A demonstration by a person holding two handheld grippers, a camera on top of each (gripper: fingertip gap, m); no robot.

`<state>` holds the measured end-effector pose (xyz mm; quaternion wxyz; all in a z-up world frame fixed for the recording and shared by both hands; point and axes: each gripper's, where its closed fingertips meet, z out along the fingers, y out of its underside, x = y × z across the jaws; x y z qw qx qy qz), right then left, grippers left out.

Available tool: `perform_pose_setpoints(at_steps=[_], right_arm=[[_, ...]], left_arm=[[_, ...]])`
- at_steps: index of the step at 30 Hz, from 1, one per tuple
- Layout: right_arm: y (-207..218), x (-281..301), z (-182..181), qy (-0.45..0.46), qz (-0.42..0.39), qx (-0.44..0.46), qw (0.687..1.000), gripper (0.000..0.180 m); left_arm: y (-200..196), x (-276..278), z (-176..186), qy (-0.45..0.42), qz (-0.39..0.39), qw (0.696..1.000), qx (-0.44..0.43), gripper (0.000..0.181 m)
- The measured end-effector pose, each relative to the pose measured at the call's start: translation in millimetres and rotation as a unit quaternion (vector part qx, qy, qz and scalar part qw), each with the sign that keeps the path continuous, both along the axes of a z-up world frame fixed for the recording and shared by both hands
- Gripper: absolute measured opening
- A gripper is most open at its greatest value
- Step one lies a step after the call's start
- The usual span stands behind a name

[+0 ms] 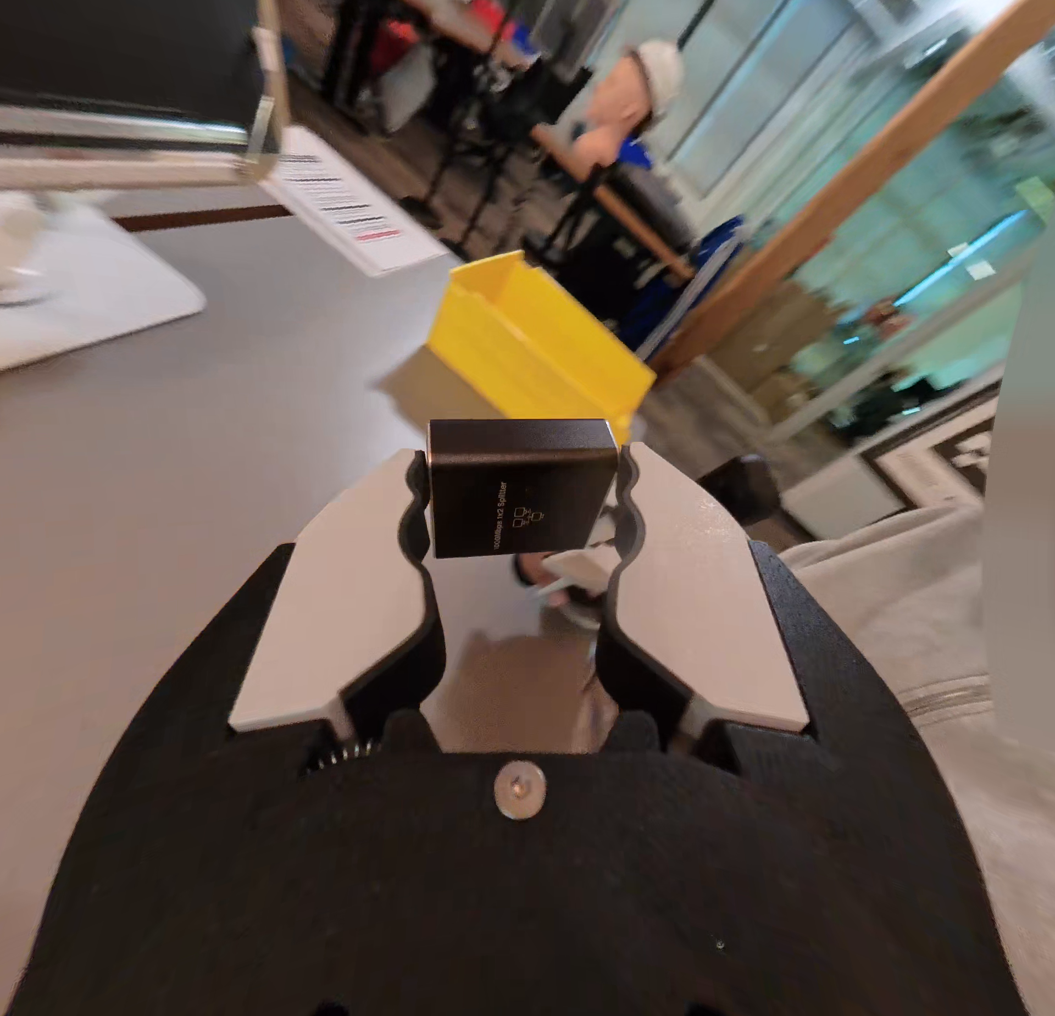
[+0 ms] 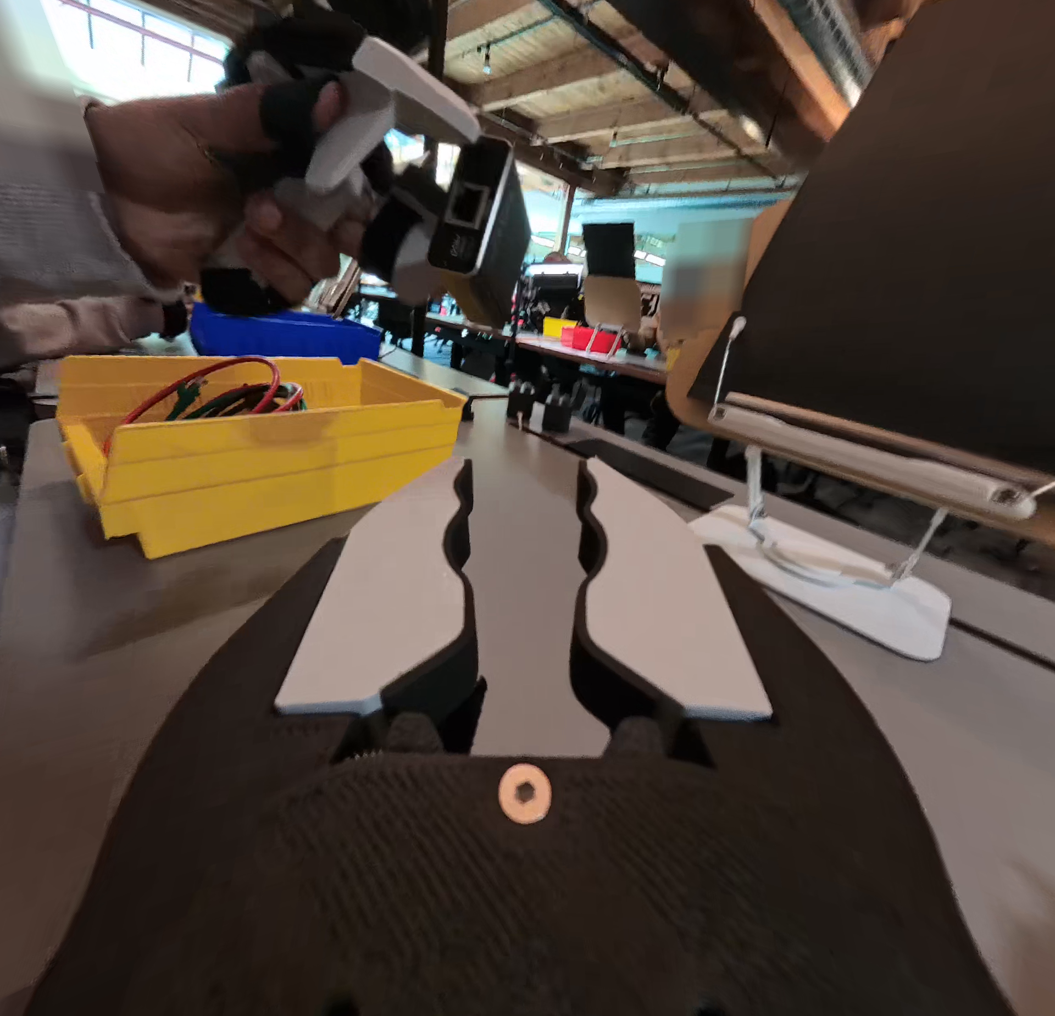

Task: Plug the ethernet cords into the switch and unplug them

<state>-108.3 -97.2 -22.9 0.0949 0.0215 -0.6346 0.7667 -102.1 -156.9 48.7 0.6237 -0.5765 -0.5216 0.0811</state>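
Observation:
My left gripper (image 1: 522,463) is shut on a small black switch box (image 1: 522,486) and holds it in the air above the grey table. The right wrist view shows that same box (image 2: 485,218) high at the left, one open port facing me, with a hand around the left gripper. My right gripper (image 2: 524,475) is open and empty, low over the table. Red and green ethernet cords (image 2: 228,395) lie coiled in a yellow bin (image 2: 274,457) to its left. The bin also shows in the left wrist view (image 1: 542,338), beyond the box.
A white stand (image 2: 828,583) holding a dark panel stands at the right of the table; it also shows at the left in the left wrist view (image 1: 85,298). A blue bin (image 2: 285,332) sits behind the yellow one. A printed sheet (image 1: 348,206) lies near the far table edge.

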Motion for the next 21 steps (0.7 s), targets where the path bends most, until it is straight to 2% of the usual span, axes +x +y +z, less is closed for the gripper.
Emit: perform_pose_setpoints(at_steps=[5, 6, 9, 11, 12, 14, 16, 18, 21], right_arm=[[4, 2, 30, -0.030, -0.001, -0.080, 0.996, 0.048], [5, 0, 32, -0.031, -0.007, -0.081, 0.996, 0.047], [18, -15, 33, 0.002, -0.065, -0.087, 0.994, 0.027], [24, -19, 27, 0.012, -0.059, -0.070, 0.996, 0.026], [25, -22, 23, -0.003, -0.047, -0.056, 0.997, 0.025], [26, -28, 14, -0.068, -0.008, -0.037, 0.997, 0.025], [26, -35, 5, -0.153, 0.046, -0.019, 0.987, 0.025], [22, -35, -13, -0.236, 0.124, 0.029, 0.964, 0.025], [21, -25, -39, -0.341, 0.244, 0.092, 0.903, 0.025]], left_arm=[[58, -18, -16, 0.022, -0.019, 0.993, 0.114, 0.066], [68, -20, -22, 0.022, -0.022, 0.990, 0.135, 0.066], [86, -26, -33, 0.025, -0.026, 0.979, 0.199, 0.067], [89, -28, -44, 0.013, -0.031, 0.976, 0.215, 0.066], [85, -31, -51, 0.011, -0.017, 0.978, 0.210, 0.066], [73, -37, -66, 0.014, 0.024, 0.980, 0.198, 0.086], [69, -35, -79, 0.016, 0.021, 0.981, 0.191, 0.090], [69, -31, -93, 0.011, 0.007, 0.984, 0.179, 0.092], [76, -26, -114, -0.001, -0.013, 0.989, 0.150, 0.098]])
